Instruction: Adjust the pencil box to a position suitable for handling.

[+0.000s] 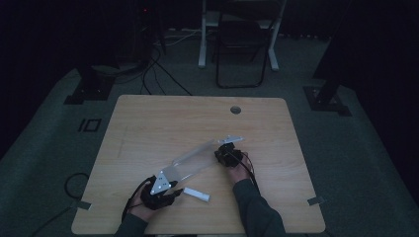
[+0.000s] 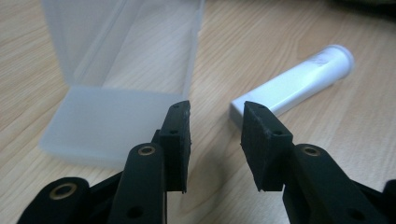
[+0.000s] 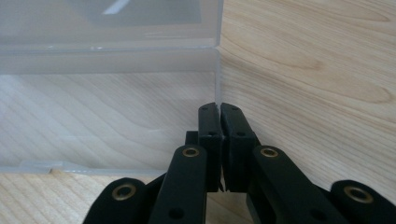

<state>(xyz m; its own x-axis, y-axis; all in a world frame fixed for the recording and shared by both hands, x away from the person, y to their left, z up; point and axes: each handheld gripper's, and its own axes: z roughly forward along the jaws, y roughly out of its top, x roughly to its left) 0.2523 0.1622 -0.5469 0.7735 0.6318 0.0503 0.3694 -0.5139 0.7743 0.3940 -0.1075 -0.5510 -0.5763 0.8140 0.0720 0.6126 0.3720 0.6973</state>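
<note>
High view looks down on a light wooden table (image 1: 148,123) with a long clear plastic box (image 1: 197,159) lying slantwise near its front half, one end toward the left gripper (image 1: 174,190), the other at the right gripper (image 1: 223,148). A small white plastic tube (image 1: 196,194) lies flat on the wood just beside the left gripper, near the box's closer end and apart from it. A round grommet hole (image 1: 235,109) sits near the table's far edge.

Left gripper view shows that gripper's black jaws standing moderately apart with nothing between them, the frosted end of the clear plastic box (image 2: 121,70) ahead on one side and the white plastic tube (image 2: 294,84) ahead on the other.

Right gripper view shows its jaws pressed together on a thin upright wall edge of the clear plastic box (image 3: 107,60), the wooden table (image 3: 317,60) showing beyond and through the plastic
</note>
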